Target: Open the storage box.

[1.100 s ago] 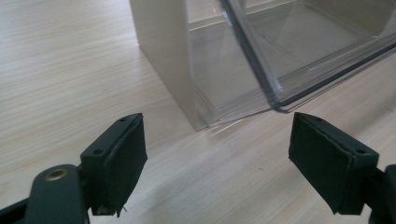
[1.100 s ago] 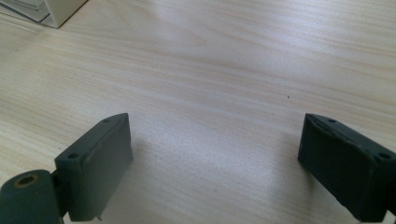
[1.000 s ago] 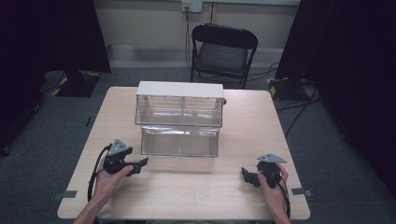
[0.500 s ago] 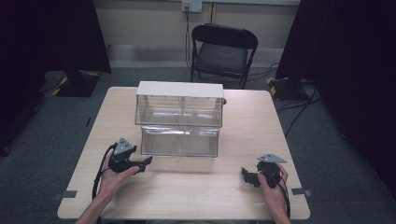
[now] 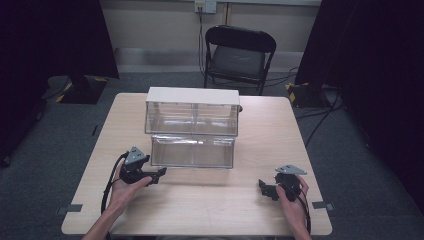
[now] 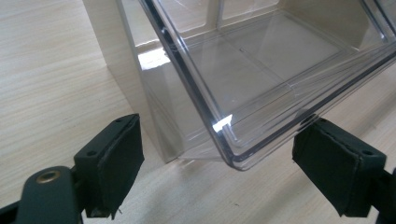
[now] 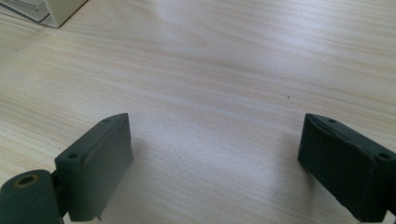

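Note:
A small cabinet (image 5: 192, 96) with a white top and clear plastic drawers stands mid-table. Its lower clear drawer (image 5: 192, 151) is pulled out toward me and looks empty. My left gripper (image 5: 159, 173) is open at the drawer's front left corner. In the left gripper view that rounded corner of the drawer (image 6: 243, 156) sits between the wide-open jaws of the left gripper (image 6: 224, 128), touching neither pad. The cabinet's beige side wall (image 6: 140, 93) rises behind it. My right gripper (image 5: 263, 187) rests low near the front right of the table, and in its own view the right gripper (image 7: 217, 123) is open over bare wood.
The light wooden table (image 5: 260, 135) has free room on both sides of the cabinet and along its front edge. A black folding chair (image 5: 237, 55) stands behind the table. A corner of the cabinet (image 7: 60, 9) shows far off in the right gripper view.
My left gripper has moved right and forward, up to the pulled-out drawer's front left corner. The right gripper has stayed where it was.

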The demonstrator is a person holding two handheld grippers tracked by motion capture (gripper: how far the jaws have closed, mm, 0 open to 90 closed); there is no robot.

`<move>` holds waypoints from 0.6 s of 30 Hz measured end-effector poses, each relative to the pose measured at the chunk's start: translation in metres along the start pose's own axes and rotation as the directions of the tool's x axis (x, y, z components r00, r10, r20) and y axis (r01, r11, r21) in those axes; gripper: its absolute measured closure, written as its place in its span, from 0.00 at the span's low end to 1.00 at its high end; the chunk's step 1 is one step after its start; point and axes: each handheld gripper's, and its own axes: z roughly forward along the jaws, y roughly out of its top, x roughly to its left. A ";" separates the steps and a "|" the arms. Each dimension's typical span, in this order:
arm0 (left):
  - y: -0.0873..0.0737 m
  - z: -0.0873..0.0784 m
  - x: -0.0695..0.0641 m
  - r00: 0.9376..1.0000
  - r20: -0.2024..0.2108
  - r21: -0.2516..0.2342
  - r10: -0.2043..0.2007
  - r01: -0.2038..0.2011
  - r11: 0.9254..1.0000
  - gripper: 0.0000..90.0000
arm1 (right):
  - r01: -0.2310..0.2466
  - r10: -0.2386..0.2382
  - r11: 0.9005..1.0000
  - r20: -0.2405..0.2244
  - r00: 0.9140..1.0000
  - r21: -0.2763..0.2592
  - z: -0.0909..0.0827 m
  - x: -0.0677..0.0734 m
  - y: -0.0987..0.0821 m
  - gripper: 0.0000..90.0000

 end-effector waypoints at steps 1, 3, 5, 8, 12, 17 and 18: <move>0.000 0.000 0.000 1.000 0.009 -0.003 -0.008 0.008 1.000 0.17 | 0.000 0.000 1.000 0.000 1.000 0.000 0.000 0.000 0.000 0.10; 0.001 -0.001 0.001 1.000 0.013 -0.012 -0.004 0.004 1.000 0.17 | 0.000 0.000 1.000 0.000 1.000 0.000 0.000 0.000 0.000 0.10; 0.001 -0.002 0.001 1.000 0.021 -0.015 -0.010 0.010 1.000 0.17 | 0.000 0.000 1.000 0.000 1.000 0.000 0.000 0.000 0.000 0.10; 0.001 -0.002 0.000 1.000 0.027 -0.020 -0.011 0.012 1.000 0.17 | 0.000 0.000 1.000 0.000 1.000 0.000 0.000 0.000 0.000 0.10; 0.001 -0.003 0.000 0.999 0.035 -0.024 -0.005 0.006 1.000 0.17 | 0.000 0.000 1.000 0.000 1.000 0.000 0.000 0.000 0.000 0.10; 0.001 -0.003 -0.001 0.999 0.042 -0.025 -0.004 0.005 1.000 0.18 | 0.000 0.000 1.000 0.000 1.000 0.000 0.000 0.000 0.000 0.10; 0.001 -0.003 -0.001 0.999 0.044 -0.025 -0.003 0.004 1.000 0.18 | 0.000 0.000 1.000 0.000 1.000 0.000 0.000 0.000 0.000 0.10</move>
